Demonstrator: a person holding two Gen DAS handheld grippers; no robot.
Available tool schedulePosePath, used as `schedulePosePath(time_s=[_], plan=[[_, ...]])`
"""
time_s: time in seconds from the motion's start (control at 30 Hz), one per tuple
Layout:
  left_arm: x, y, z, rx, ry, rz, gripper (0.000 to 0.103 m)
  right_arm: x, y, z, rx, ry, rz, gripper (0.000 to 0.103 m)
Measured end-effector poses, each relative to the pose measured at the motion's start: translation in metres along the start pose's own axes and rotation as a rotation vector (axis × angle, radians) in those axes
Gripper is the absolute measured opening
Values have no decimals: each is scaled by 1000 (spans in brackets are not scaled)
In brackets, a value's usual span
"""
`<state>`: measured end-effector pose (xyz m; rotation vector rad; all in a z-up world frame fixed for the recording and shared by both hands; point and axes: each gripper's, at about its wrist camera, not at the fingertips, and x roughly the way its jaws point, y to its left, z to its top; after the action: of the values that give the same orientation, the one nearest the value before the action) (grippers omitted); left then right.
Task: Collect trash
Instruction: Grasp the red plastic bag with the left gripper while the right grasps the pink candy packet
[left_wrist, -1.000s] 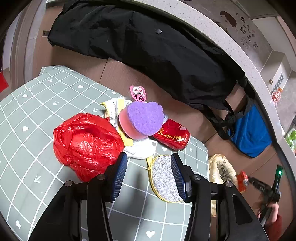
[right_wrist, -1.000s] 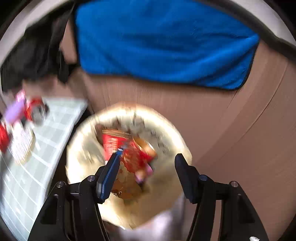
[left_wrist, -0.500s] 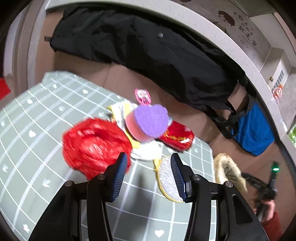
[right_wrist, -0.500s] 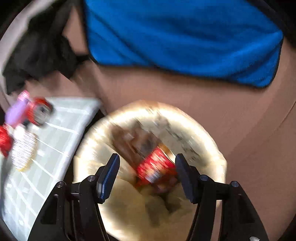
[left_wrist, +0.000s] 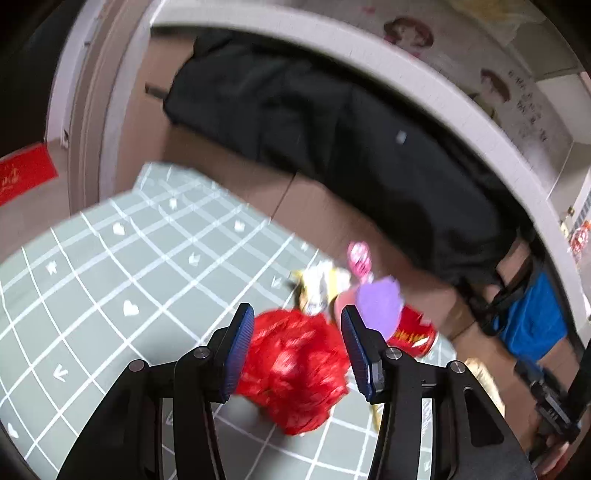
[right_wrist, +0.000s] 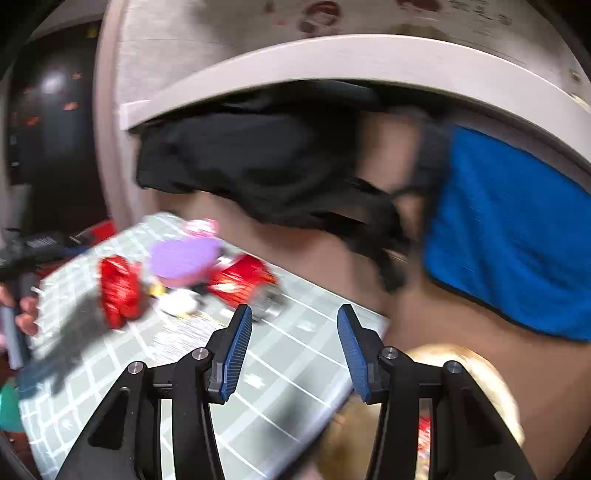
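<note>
On the green checked tablecloth (left_wrist: 122, 266) lies a crumpled red plastic bag (left_wrist: 295, 373). My left gripper (left_wrist: 295, 314) hangs open just over it, and the bag shows between the pads without being pressed. Behind the bag sit a purple heart sponge (left_wrist: 380, 306), a red can (left_wrist: 413, 336), a white and yellow wrapper (left_wrist: 317, 284) and a pink tag (left_wrist: 358, 254). My right gripper (right_wrist: 294, 310) is over the table's corner with its jaws closing on nothing. From there the red bag (right_wrist: 118, 291), the sponge (right_wrist: 184, 258) and the can (right_wrist: 240, 280) lie ahead to the left.
A tan-rimmed trash bin (right_wrist: 469, 362) stands off the table's corner, lower right, with red trash inside. A black garment (left_wrist: 332, 140) and a blue cloth (right_wrist: 509, 236) hang over the brown seat behind. A person's hand (right_wrist: 26, 310) shows at the left edge.
My right gripper swung away from above the bin toward the table, and its jaws narrowed. My left gripper shifted from over the round silvery pad to over the red bag.
</note>
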<state>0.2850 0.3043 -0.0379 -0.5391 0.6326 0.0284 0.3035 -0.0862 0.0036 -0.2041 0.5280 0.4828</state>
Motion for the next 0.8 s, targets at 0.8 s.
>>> schedulePosePath(time_s=[0.8], plan=[[3,7,-10,74,8,46,24,123,84,51,-38,163,248,46]])
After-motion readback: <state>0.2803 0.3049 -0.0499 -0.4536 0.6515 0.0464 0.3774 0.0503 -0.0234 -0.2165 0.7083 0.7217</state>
